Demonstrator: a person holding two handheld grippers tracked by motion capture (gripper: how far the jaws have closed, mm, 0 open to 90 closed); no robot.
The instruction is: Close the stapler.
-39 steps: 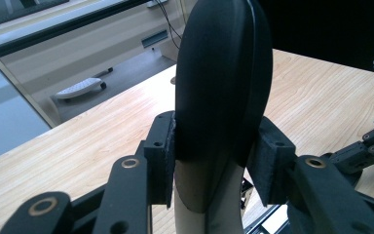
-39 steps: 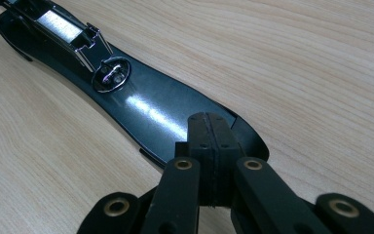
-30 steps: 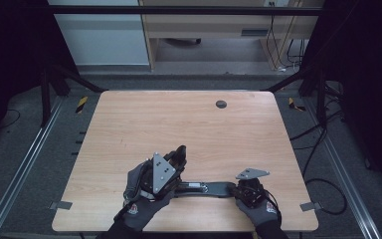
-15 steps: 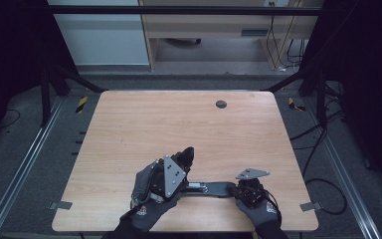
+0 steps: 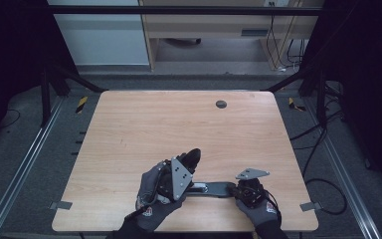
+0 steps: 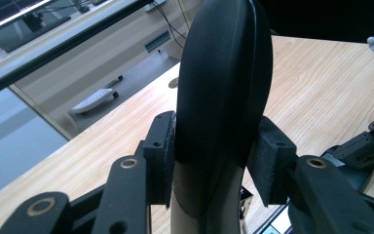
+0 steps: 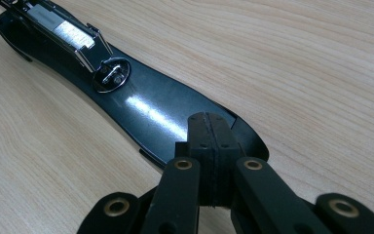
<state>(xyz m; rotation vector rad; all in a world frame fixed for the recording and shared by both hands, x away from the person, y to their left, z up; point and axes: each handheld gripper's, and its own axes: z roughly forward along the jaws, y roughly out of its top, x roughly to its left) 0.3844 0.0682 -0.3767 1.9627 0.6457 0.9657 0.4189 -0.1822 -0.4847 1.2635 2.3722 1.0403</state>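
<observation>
A black stapler (image 5: 214, 188) lies opened out flat near the front edge of the table (image 5: 179, 124), between the person's two gloved hands. Its base (image 7: 160, 109) rests on the wood, shiny and dark, with a small round anvil plate and a silvery staple channel showing farther along it in the right gripper view.

The stapler's black top arm (image 6: 224, 83) is swung up off the base and tilts away from the person. The left gripper (image 5: 179, 172) clamps it: both pads press its sides, jaws fairly narrow around it, in the left gripper view.

The right gripper (image 5: 242, 190) sits at the other end of the base, its jaws fully closed, pads together, and the tips (image 7: 209, 129) bear down on the base's end.

Farther back on the table is a small dark round grommet (image 5: 221, 104).
</observation>
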